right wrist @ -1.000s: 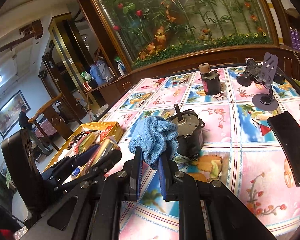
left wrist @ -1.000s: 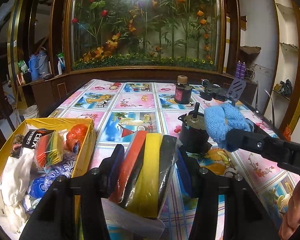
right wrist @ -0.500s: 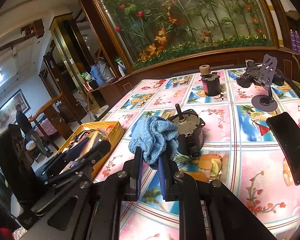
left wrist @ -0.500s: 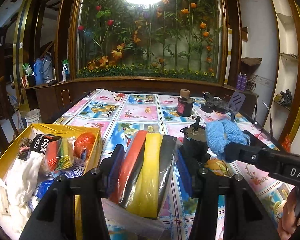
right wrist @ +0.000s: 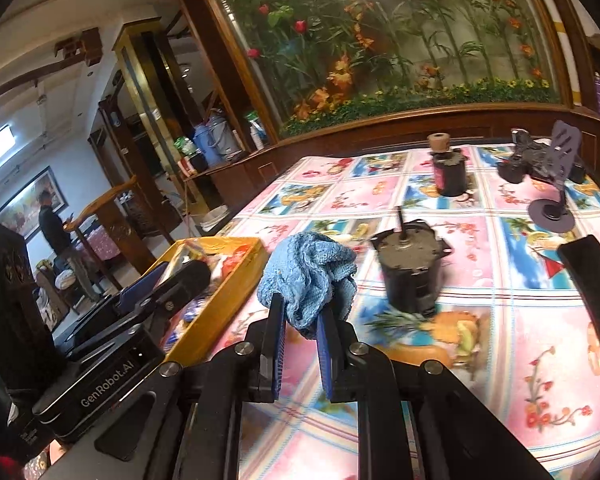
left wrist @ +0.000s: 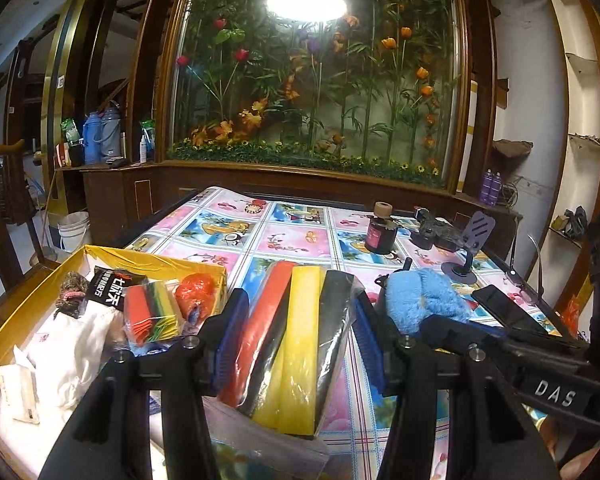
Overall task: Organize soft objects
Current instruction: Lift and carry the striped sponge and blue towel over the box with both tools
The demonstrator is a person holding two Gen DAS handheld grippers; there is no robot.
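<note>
My left gripper (left wrist: 296, 320) is shut on a plastic-wrapped pack of red, yellow and black sponges (left wrist: 292, 344), held above the table's left edge beside the yellow box (left wrist: 24, 292). The box holds several soft things: white cloths, an orange bag and a smaller sponge pack (left wrist: 152, 312). My right gripper (right wrist: 300, 320) is shut on a crumpled blue knitted cloth (right wrist: 308, 272), lifted off the table. In the left wrist view that blue cloth (left wrist: 424, 296) hangs just right of the sponge pack. The right wrist view shows the left gripper (right wrist: 168, 280) over the yellow box (right wrist: 224, 300).
A floral tablecloth (right wrist: 520, 320) covers the table. On it stand a dark motor (right wrist: 408, 264), a small dark bottle (right wrist: 448, 168), a phone stand (right wrist: 556, 184), a black phone (right wrist: 596, 296) and a black gadget (right wrist: 520, 160). A person (right wrist: 56, 232) stands far off at left.
Both grippers have shifted left toward the yellow box with their loads. The left one also rose slightly, and the blue cloth now sits closer beside the sponge pack.
</note>
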